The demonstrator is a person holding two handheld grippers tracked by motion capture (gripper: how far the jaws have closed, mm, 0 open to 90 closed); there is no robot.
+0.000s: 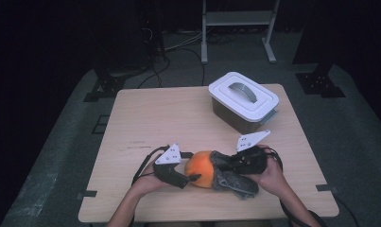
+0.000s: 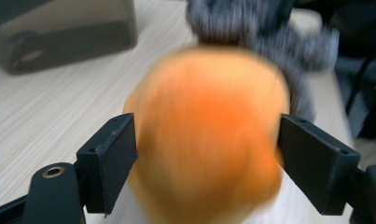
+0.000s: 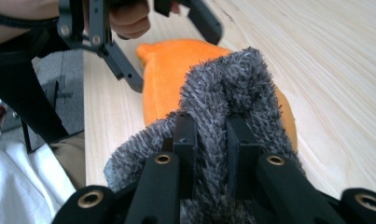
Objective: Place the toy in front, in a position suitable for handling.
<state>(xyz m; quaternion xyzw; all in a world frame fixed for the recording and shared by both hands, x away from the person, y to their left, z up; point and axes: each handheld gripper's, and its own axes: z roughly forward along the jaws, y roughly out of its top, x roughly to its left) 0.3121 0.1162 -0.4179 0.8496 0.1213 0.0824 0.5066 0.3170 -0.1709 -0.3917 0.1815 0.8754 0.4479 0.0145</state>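
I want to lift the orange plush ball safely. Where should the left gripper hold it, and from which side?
Grip the orange plush ball across its round middle, coming from its left, free side; the grey fuzzy cloth covers its right. The left gripper already straddles it, open.

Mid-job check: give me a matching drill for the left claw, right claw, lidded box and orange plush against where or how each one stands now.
Things:
1. left claw
2. right claw
3. lidded box
4. orange plush

States:
a. far part of the table, lid on
b. shut on the grey fuzzy fabric
c. open, one jaw on either side of the plush
d. lying on the table between the two claws

Pairs: 1-c, 2-b, 3-a, 4-d
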